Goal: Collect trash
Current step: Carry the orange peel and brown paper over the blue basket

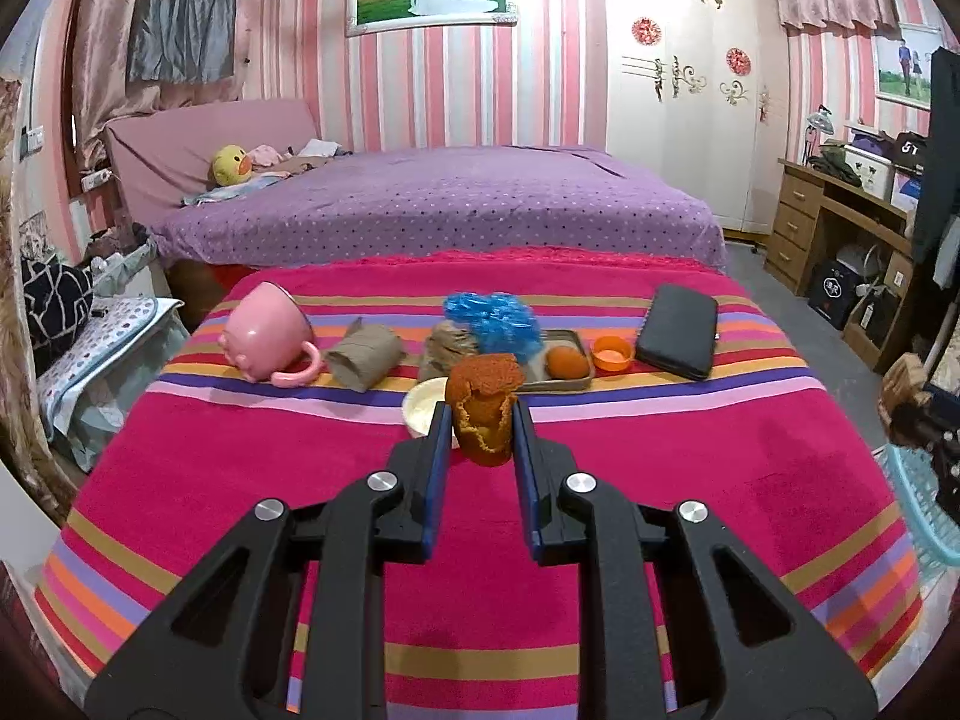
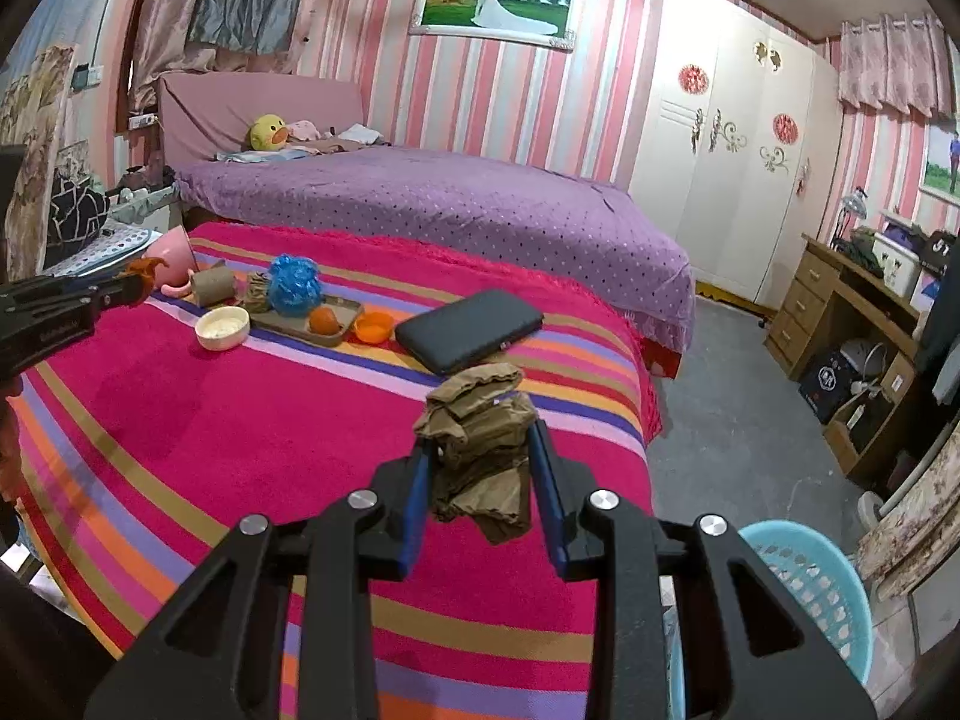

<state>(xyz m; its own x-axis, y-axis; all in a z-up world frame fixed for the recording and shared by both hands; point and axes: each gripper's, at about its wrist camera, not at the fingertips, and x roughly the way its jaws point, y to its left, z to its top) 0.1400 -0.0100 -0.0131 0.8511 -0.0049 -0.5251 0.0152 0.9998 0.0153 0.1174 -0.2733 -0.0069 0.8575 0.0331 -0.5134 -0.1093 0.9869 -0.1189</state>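
Right wrist view: right gripper (image 2: 480,456) fingers clamp crumpled brown paper (image 2: 477,450); blue basket (image 2: 828,588) lower right, nearer this hand.
Left gripper (image 1: 480,420): fingers clamp orange peel (image 1: 485,408).

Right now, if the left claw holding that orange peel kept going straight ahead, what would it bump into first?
Probably the round cream bowl, lying just beyond the left gripper and its orange peel. The flat brown tray with the whole orange sits just behind. Depth is hard to judge, and the gripper might pass above both.
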